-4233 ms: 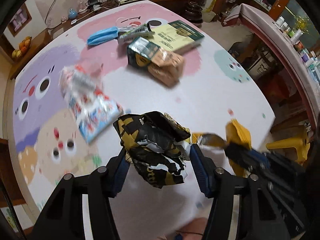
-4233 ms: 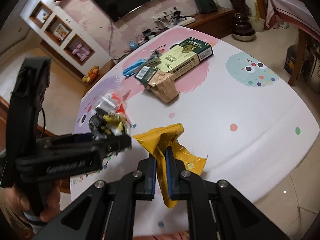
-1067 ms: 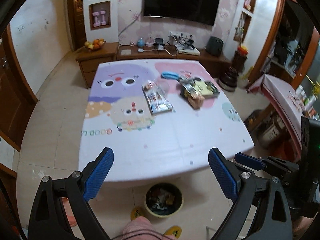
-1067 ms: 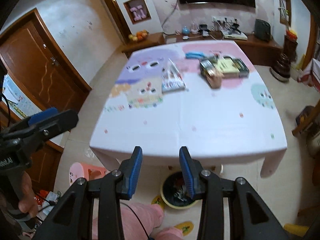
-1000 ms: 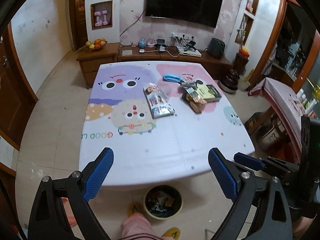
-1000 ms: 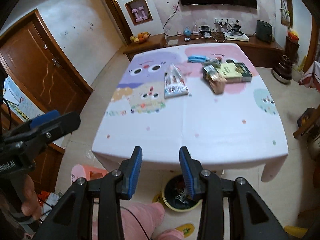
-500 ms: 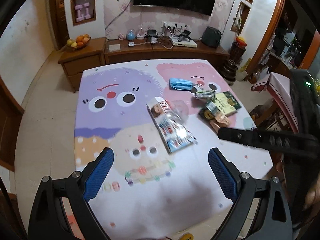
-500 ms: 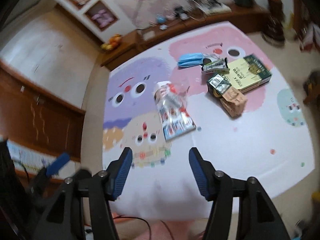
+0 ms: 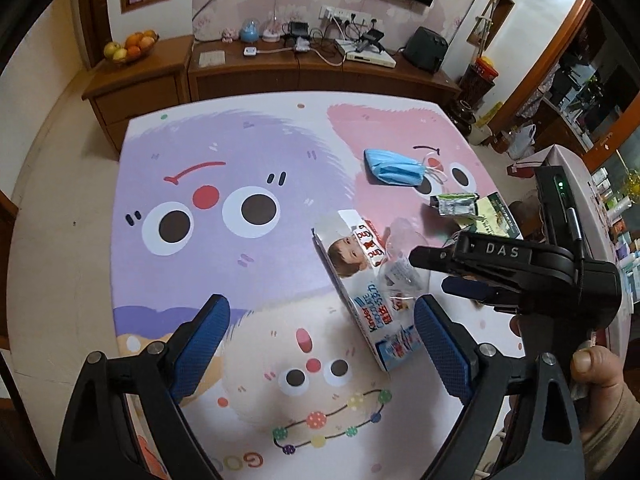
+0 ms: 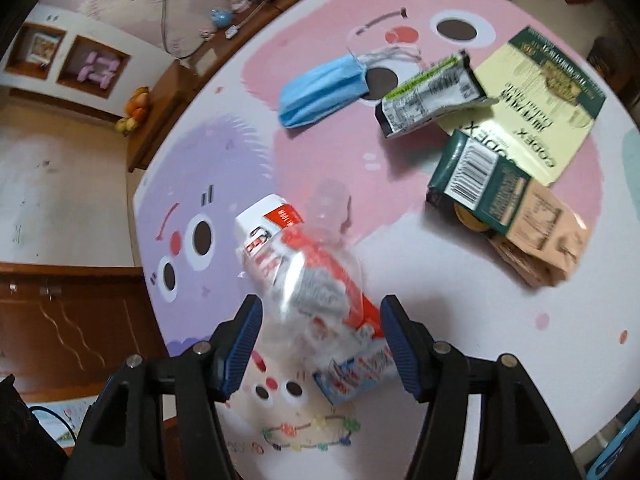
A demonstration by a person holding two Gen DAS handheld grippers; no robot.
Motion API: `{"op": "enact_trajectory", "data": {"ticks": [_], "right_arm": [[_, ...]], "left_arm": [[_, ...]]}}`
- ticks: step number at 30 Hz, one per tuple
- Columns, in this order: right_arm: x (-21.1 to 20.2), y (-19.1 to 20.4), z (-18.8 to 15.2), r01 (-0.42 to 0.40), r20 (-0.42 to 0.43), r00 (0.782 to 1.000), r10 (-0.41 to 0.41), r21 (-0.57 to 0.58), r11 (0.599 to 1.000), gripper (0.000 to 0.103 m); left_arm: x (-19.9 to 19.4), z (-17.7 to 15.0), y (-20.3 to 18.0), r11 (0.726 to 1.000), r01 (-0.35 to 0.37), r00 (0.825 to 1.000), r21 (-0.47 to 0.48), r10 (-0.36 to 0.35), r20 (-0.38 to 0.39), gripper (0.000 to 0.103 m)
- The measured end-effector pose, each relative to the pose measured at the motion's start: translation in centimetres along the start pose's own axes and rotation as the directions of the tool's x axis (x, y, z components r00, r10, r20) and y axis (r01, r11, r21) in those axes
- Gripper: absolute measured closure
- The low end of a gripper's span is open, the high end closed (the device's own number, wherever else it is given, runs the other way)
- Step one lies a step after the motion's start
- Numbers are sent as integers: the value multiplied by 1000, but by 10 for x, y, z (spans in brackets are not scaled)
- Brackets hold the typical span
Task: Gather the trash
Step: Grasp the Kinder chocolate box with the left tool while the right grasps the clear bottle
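- Trash on the table (image 9: pixel 168 280) lies ahead of both my grippers; neither one holds anything.
- My right gripper (image 10: pixel 320 336) is spread wide, its blue pads on either side of a crumpled clear wrapper (image 10: pixel 316 276); I cannot tell whether they touch it.
- That wrapper lies on top of a Kinder box (image 10: pixel 352 372), whose near end pokes out just below my right gripper.
- My left gripper (image 9: pixel 320 344) is also wide open, hovering over the table; the Kinder box (image 9: pixel 360 280) sits just inside its right pad (image 9: pixel 440 352), beyond the fingertips.
- Seen from the left wrist, my right gripper (image 9: pixel 432 268) reaches in from the right over the far side of the box.
- Farther right sits a green-and-tan bag (image 10: pixel 504 208), touching a flat yellow-green box (image 10: pixel 548 92).
- A silver wrapper (image 10: pixel 428 96) lies across that box's far corner.
- Beyond it is a blue mask (image 10: pixel 320 92), on the pink patch of the table.
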State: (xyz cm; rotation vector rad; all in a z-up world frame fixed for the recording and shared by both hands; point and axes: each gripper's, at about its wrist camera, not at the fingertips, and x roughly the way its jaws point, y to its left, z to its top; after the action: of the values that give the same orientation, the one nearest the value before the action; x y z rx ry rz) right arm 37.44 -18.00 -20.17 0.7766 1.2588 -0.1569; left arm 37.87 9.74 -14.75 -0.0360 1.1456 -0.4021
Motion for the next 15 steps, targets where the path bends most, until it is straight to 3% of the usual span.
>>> {"op": "enact_trajectory", "data": {"ticks": [8, 12, 15], "right_arm": [[22, -3, 2, -29, -37, 999, 31, 50, 998, 33], [18, 1, 2, -37, -8, 999, 37, 30, 999, 57], [12, 5, 0, -3, 12, 1000, 3, -10, 1000, 58]], "left_arm": [[25, 7, 10, 1000, 20, 999, -15, -21, -49, 11], [33, 9, 10, 1000, 25, 998, -10, -26, -64, 11], [38, 10, 7, 999, 37, 996, -5, -37, -79, 11]]}}
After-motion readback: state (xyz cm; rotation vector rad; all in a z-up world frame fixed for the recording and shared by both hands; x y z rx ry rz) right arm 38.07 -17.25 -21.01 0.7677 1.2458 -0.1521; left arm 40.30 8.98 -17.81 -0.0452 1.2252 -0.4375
